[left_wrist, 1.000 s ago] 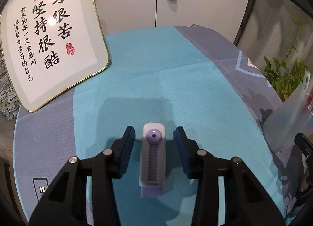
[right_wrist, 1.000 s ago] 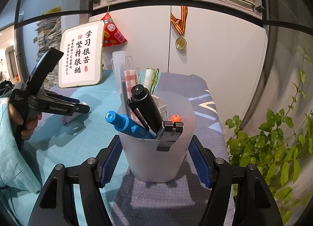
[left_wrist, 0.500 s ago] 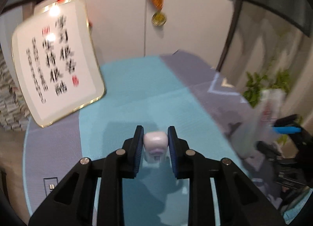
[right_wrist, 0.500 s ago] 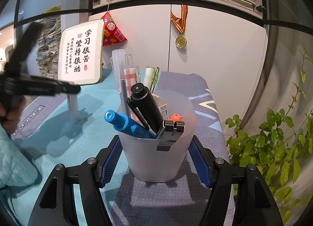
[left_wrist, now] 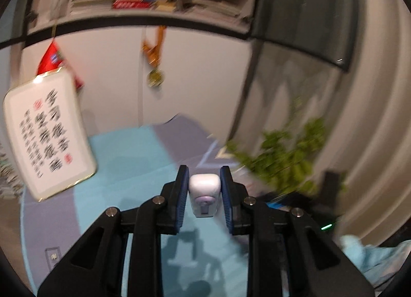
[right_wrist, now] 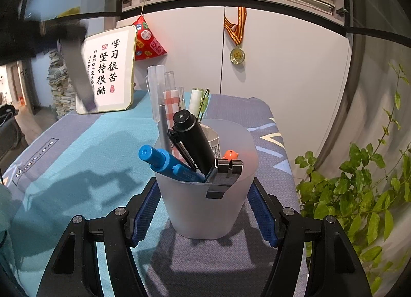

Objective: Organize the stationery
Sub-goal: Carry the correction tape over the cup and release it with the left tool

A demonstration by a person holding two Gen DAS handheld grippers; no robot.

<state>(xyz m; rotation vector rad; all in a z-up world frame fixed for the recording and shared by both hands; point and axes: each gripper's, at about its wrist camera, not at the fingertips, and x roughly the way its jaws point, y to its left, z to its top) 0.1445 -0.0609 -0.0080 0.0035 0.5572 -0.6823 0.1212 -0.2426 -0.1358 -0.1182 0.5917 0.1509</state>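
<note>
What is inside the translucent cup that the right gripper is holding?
The translucent cup holds a blue marker, a black marker, an orange figure, clear pens. Its frosted wall hides their lower ends.

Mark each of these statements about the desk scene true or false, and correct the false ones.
1. The left gripper clamps a small white and lilac plastic utility knife. True.
2. The frosted translucent plastic pen cup is empty. False: it holds pens, including a thick black marker and a blue marker.
3. The right gripper has its blue pads on both sides of the pen cup. True.
4. The pen cup lies tipped on its side. False: it stands upright on the grey part of the table cloth.
5. The utility knife rests on the cloth. False: it is lifted clear, above the teal part.
</note>
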